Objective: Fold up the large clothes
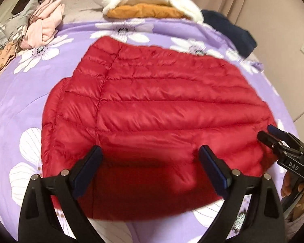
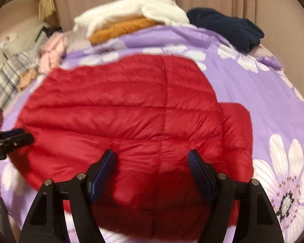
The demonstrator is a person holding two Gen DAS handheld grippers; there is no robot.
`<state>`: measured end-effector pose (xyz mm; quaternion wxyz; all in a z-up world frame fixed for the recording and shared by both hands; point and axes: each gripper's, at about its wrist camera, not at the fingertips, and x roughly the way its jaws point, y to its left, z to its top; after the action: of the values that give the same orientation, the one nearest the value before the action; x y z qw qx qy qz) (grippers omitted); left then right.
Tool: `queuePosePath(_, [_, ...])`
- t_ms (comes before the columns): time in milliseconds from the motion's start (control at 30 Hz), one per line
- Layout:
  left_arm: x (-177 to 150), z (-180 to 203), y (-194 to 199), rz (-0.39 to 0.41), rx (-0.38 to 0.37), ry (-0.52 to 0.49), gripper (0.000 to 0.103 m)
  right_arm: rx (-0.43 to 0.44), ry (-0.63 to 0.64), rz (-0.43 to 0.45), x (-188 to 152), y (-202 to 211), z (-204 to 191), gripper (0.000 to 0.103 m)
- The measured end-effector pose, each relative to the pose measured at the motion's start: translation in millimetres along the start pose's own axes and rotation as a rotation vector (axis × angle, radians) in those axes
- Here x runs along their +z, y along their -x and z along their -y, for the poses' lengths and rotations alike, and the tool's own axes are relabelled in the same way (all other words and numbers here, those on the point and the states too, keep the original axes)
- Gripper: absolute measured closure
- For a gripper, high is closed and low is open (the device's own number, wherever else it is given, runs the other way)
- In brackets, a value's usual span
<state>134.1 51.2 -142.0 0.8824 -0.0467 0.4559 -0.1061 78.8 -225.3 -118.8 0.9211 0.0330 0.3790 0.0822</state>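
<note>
A red quilted puffer jacket (image 1: 152,109) lies folded and flat on a purple floral bedspread (image 1: 20,101). It also shows in the right wrist view (image 2: 119,109), with a sleeve part sticking out at its right side (image 2: 236,121). My left gripper (image 1: 151,156) hovers over the jacket's near edge, jaws wide open and empty. My right gripper (image 2: 152,158) hovers over the near edge too, open and empty. The right gripper shows at the right edge of the left wrist view (image 1: 281,141). The left gripper shows at the left edge of the right wrist view (image 2: 10,139).
Folded white and orange clothes (image 1: 143,2) are stacked at the far side of the bed. A dark navy garment (image 1: 231,30) lies at the far right. Pink, grey and plaid clothes (image 1: 38,24) are heaped at the far left. Beige curtains hang behind the bed.
</note>
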Motion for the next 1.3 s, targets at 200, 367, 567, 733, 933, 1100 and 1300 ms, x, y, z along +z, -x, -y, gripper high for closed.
queuePosePath(200, [-18.0, 25.3, 4.7, 0.029, 0.006, -0.090, 0.007, 0.090, 0.078, 0.038, -11.8, 16.7, -31.6, 0.027])
queuePosePath(367, [-30.7, 26.4, -23.9, -0.032, 0.028, -0.122, 0.004, 0.027, 0.145, -0.031, -24.0, -18.8, -44.1, 0.027])
queuePosePath(567, [-30.1, 24.0, -29.6, -0.049, 0.020, -0.131, 0.003, 0.018, 0.150, -0.049, -28.6, -28.8, -45.5, 0.026])
queuePosePath(733, [-19.8, 11.7, -5.5, -0.023, -0.055, -0.044, 0.006, 0.114, 0.088, -0.036, -21.1, -3.7, -33.6, 0.026])
queuePosePath(933, [23.2, 3.6, -4.4, 0.040, -0.048, -0.008, 0.006, 0.129, -0.011, 0.083, 14.0, 7.0, -13.1, 0.026])
queuePosePath(1100, [56.1, 11.2, -27.4, 0.046, -0.021, -0.019, 0.008, 0.096, -0.061, 0.112, 45.6, -18.0, -11.1, 0.026])
queuePosePath(1300, [73.1, 11.7, -67.3, -0.027, 0.020, -0.020, 0.006, 0.025, -0.054, 0.032, 50.9, -59.1, -12.9, 0.026])
